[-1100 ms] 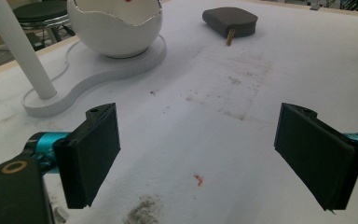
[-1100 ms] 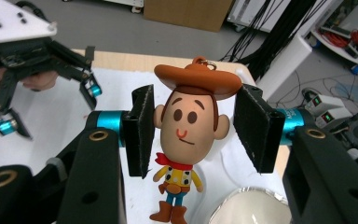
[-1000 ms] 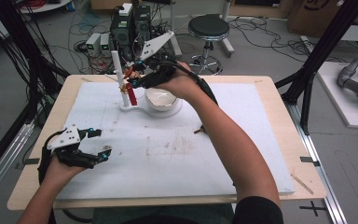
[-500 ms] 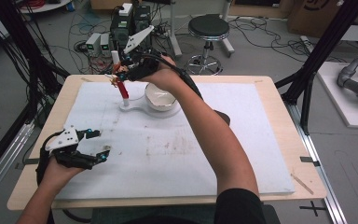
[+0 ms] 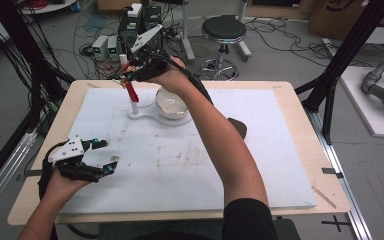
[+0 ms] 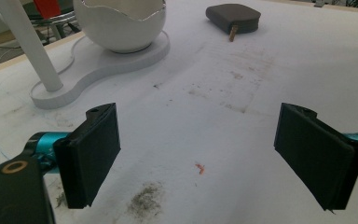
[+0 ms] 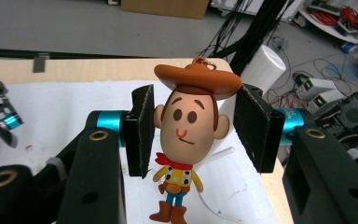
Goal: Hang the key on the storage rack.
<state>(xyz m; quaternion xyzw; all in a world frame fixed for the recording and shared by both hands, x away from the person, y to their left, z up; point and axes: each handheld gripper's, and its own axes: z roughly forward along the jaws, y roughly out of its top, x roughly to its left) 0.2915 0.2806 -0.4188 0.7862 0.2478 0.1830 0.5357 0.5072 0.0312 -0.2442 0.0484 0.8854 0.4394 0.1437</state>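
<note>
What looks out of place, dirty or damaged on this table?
The white mat is soiled: a grey dusty smudge and a small red fleck lie between the left gripper's open jaws, with faint reddish stains farther out. The white bowl has a jagged, eggshell-like rim, perhaps by design.

no readable text or labels

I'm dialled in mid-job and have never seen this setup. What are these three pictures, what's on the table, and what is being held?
No robot here: a person holds a two-jaw tool in each hand. The high view looks down on the table; the other two come from cameras riding on each tool, looking along its black jaws. On the white mat stand a white stand with a post, an eggshell-shaped bowl and a dark grey pad. The right tool grips a small cowboy figure by its head, above the post. The left tool rests open near the table's near edge, holding nothing.
</note>
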